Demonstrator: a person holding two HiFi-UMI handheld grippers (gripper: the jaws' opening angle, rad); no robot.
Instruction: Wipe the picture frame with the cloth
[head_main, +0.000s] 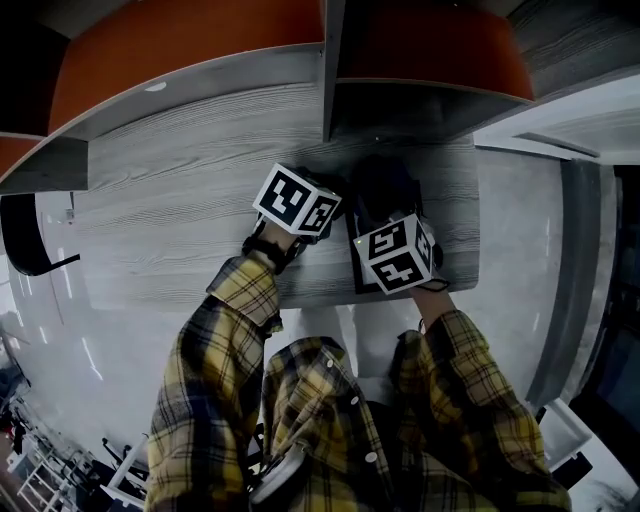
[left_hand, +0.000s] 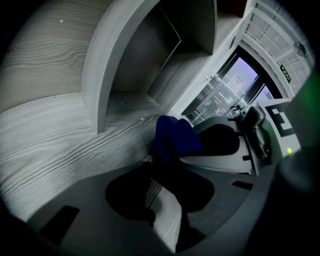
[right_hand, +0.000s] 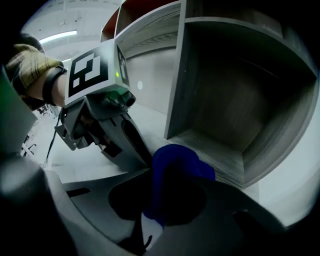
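Blue cloth (right_hand: 176, 159) pinched between right gripper (right_hand: 179, 176) jaws, left gripper (left_hand: 162, 182) jaws apart

All three views are dim and low in contrast, bent by fisheye, with black corners. Daylight glares through the tall glass doorway (left_hand: 235, 90); a ceiling strip light (right_hand: 57, 36) glows. The grey wood-grain desk (head_main: 180, 200) has a soft sheen. Close foregrounds are dark and blurred, and only the crumpled blue cloth (right_hand: 175, 165) keeps colour.

Right claw (right_hand: 161, 202) grips blue cloth (right_hand: 176, 165) beside left claw (right_hand: 139, 154).
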